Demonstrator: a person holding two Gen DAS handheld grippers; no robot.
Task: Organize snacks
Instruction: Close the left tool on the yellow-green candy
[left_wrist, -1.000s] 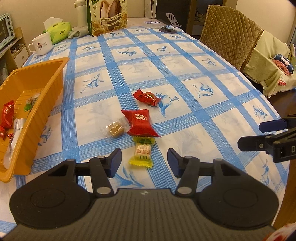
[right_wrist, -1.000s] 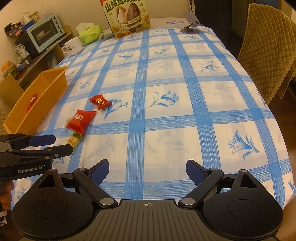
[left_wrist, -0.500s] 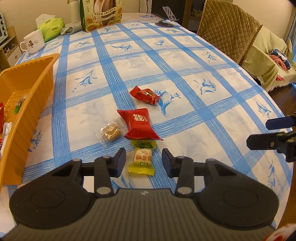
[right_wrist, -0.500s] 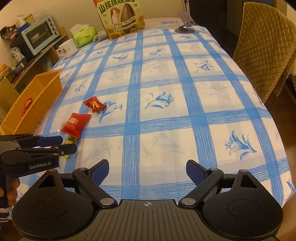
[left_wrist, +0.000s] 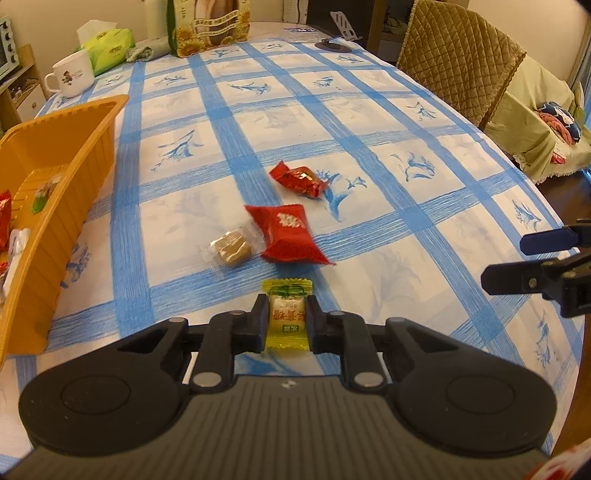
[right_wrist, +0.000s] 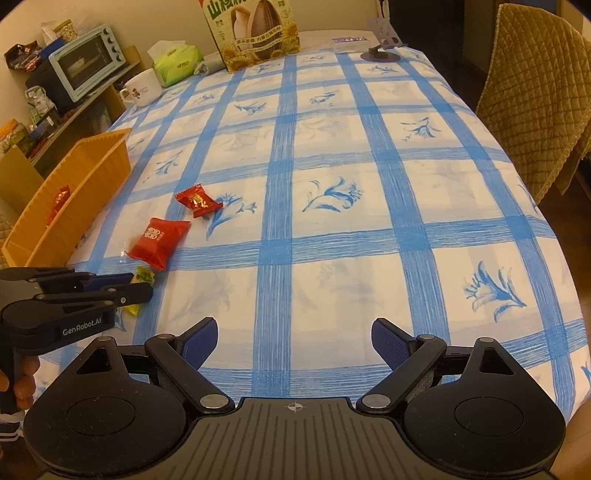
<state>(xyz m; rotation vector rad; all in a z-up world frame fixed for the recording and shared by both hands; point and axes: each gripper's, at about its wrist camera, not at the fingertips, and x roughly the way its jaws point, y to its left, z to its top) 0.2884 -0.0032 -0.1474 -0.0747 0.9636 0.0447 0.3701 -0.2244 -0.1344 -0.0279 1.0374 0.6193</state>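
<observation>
My left gripper (left_wrist: 287, 314) is shut on a yellow-green wrapped candy (left_wrist: 287, 319) lying on the blue-checked tablecloth; it shows from the side in the right wrist view (right_wrist: 140, 288). Just beyond lie a large red packet (left_wrist: 288, 234), a clear-wrapped brown candy (left_wrist: 231, 249) and a small red candy (left_wrist: 299, 179). The orange basket (left_wrist: 74, 177) stands at the left with several snacks inside. My right gripper (right_wrist: 293, 343) is open and empty over the table's near edge, to the right of the left gripper.
A white mug (left_wrist: 72, 77), green tissue pack (left_wrist: 109, 46) and a large sunflower-seed bag (right_wrist: 255, 33) stand at the far end. A phone stand (right_wrist: 382, 40) is at the far right. A quilted chair (right_wrist: 539, 96) stands at the right edge.
My left gripper has moved forward and down and closed its fingers on the yellow-green candy. My right gripper has barely moved.
</observation>
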